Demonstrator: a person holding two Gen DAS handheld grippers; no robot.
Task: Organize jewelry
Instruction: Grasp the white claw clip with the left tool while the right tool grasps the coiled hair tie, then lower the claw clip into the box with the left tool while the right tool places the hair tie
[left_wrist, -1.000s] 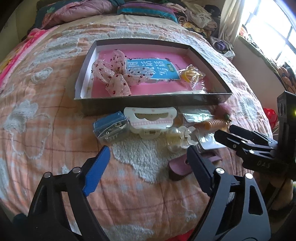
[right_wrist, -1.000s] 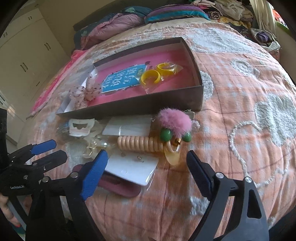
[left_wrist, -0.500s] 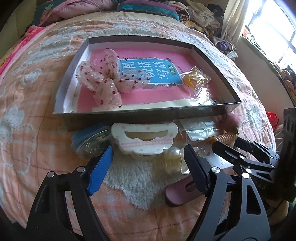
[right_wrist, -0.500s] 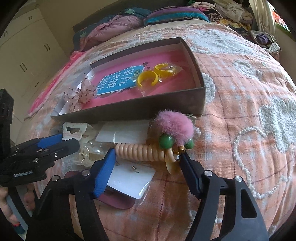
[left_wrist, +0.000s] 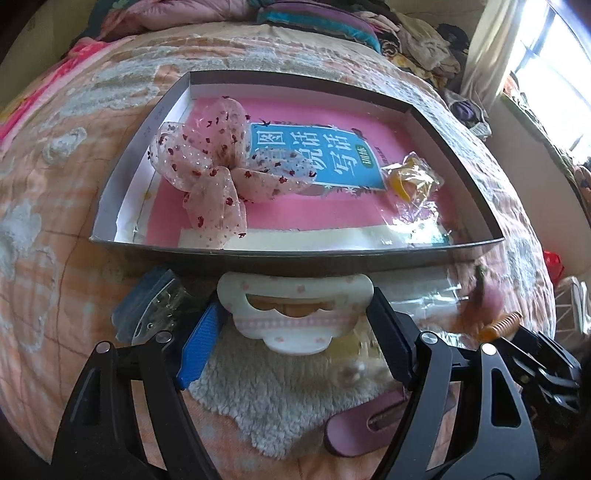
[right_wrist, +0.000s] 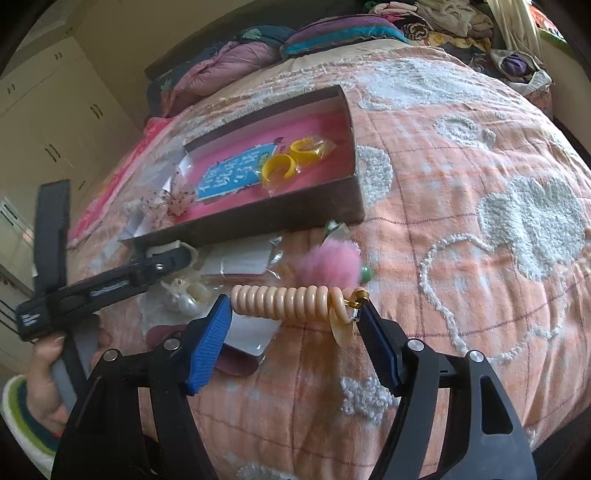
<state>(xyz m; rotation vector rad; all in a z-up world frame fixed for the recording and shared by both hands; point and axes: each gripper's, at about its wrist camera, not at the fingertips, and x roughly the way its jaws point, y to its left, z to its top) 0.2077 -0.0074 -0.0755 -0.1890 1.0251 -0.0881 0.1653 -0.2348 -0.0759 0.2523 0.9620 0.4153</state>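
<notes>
A shallow dark box (left_wrist: 295, 254) with a pink lining lies on the bed and holds a sheer dotted bow (left_wrist: 210, 173) and a bag of yellow rings (left_wrist: 410, 181). My left gripper (left_wrist: 291, 332) is around a white hair claw clip (left_wrist: 291, 314) just in front of the box, its jaws touching the clip's ends. My right gripper (right_wrist: 295, 328) is shut on a peach spiral hair tie (right_wrist: 284, 301) with a pink pompom (right_wrist: 328, 264), lifted off the bedspread. The box (right_wrist: 332, 206) and rings (right_wrist: 280, 168) also show in the right wrist view.
A blue clear case (left_wrist: 147, 314), a clear plastic packet (left_wrist: 417, 299), a mauve flat clip (left_wrist: 369, 424) and a white card (right_wrist: 251, 332) lie on the peach bedspread in front of the box. Folded bedding (right_wrist: 258, 48) is piled at the back. A window (left_wrist: 554, 74) is at right.
My left gripper moved forward and closed in around the white claw clip. My right gripper closed on the spiral hair tie and lifted it, the pompom swinging.
</notes>
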